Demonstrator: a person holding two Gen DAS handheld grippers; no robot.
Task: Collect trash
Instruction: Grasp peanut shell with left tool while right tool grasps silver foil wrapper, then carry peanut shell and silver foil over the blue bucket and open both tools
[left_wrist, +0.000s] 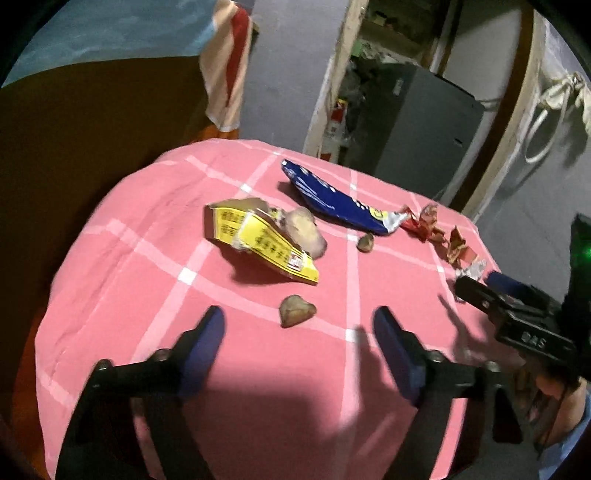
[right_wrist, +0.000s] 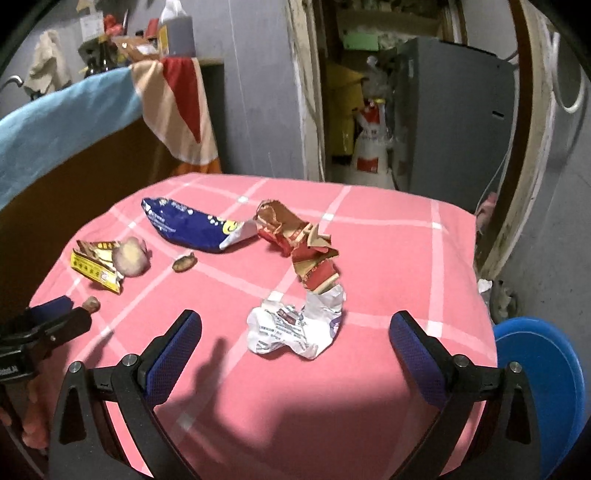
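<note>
Now both grippers are hanging spread and empty: left gripper (left_wrist: 299, 325) facing brown scrap (left_wrist: 296, 315), right gripper (right_wrist: 295, 328) facing white wrapper (right_wrist: 295, 328); each should straddle before pinching.

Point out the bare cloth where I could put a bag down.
Bare: the near pink tablecloth below the white wrapper, and its right side beyond the red wrapper. Crowded: the left and middle, around the yellow box, blue bag and brown scraps.

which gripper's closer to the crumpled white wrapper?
Right. The right gripper has the crumpled white wrapper lying between its open fingers. The left gripper is off to the side, around a small brown scrap.
</note>
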